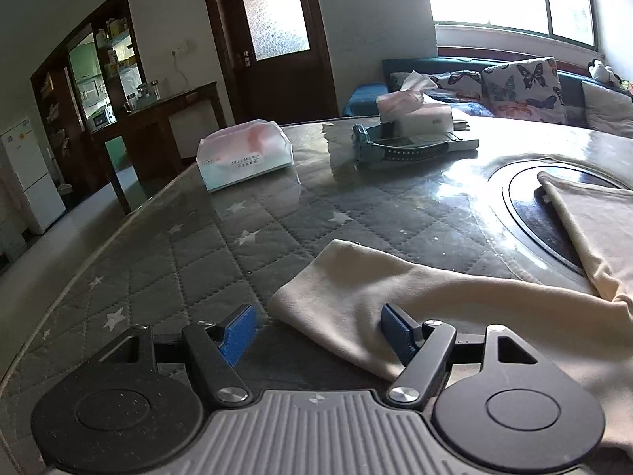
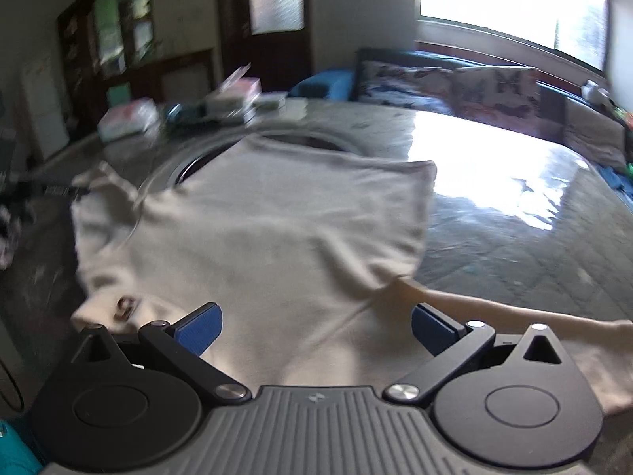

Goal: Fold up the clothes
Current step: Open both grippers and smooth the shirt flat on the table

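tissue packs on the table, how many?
2. A sealed pack lies at the far left of the table; an open pack with a tissue sticking up sits further right, behind a blue tool. More may be hidden.

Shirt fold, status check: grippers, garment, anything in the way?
Left gripper open at a sleeve. Right gripper open over the shirt, spread, not yet folded. Tissue packs far off, nothing blocking.
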The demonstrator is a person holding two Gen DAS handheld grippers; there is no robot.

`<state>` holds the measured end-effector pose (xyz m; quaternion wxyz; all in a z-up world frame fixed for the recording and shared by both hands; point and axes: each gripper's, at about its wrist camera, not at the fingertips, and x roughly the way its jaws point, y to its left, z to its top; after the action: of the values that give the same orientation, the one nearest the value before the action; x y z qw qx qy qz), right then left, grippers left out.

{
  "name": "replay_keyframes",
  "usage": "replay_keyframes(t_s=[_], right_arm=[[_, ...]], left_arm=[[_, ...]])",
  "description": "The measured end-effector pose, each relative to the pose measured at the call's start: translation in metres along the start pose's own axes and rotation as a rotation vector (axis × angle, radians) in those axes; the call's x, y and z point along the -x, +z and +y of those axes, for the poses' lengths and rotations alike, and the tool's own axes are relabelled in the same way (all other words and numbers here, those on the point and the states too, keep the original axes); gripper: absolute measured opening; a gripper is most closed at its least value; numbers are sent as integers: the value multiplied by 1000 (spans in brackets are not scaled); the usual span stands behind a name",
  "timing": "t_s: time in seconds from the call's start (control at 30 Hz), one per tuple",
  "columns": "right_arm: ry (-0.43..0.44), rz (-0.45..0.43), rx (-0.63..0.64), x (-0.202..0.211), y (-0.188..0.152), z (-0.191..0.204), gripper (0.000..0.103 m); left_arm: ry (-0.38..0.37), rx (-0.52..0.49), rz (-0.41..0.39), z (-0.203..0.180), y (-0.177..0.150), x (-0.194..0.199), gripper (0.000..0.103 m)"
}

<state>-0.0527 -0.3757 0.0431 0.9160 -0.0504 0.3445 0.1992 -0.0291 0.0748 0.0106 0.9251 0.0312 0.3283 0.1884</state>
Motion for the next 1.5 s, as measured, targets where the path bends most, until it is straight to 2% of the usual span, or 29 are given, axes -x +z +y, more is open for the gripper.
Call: replay_keyframes(t_s=[0.17, 0.37, 0.6, 0.7, 0.93, 1.17, 1.43, 1.5], right_arm=[[-120, 3, -97, 1, -5, -39, 103], [-224, 29, -220, 0, -22, -80, 103], [-339, 14, -348, 9, -34, -117, 103], [-377, 15, -351, 11, -39, -124, 103], [-424, -24, -390, 25, -46, -131, 103], [-485, -33, -461, 32, -54, -143, 103], [-504, -50, -518, 33, -56, -153, 87], [-515, -55, -528, 35, -57, -154, 77]], left_arm=[[-8, -15, -9, -7, 5, 5, 73], [-59, -40, -55, -22, 16, 20, 73], [-177, -91, -107, -59, 30, 44, 77], [-237, -119, -118, -80, 32, 51, 78], [-372, -190, -127, -132, 29, 66, 87], [-474, -248, -124, -172, 20, 81, 95], [-540, -311, -131, -197, 8, 95, 100], [-549, -319, -133, -200, 7, 97, 100]])
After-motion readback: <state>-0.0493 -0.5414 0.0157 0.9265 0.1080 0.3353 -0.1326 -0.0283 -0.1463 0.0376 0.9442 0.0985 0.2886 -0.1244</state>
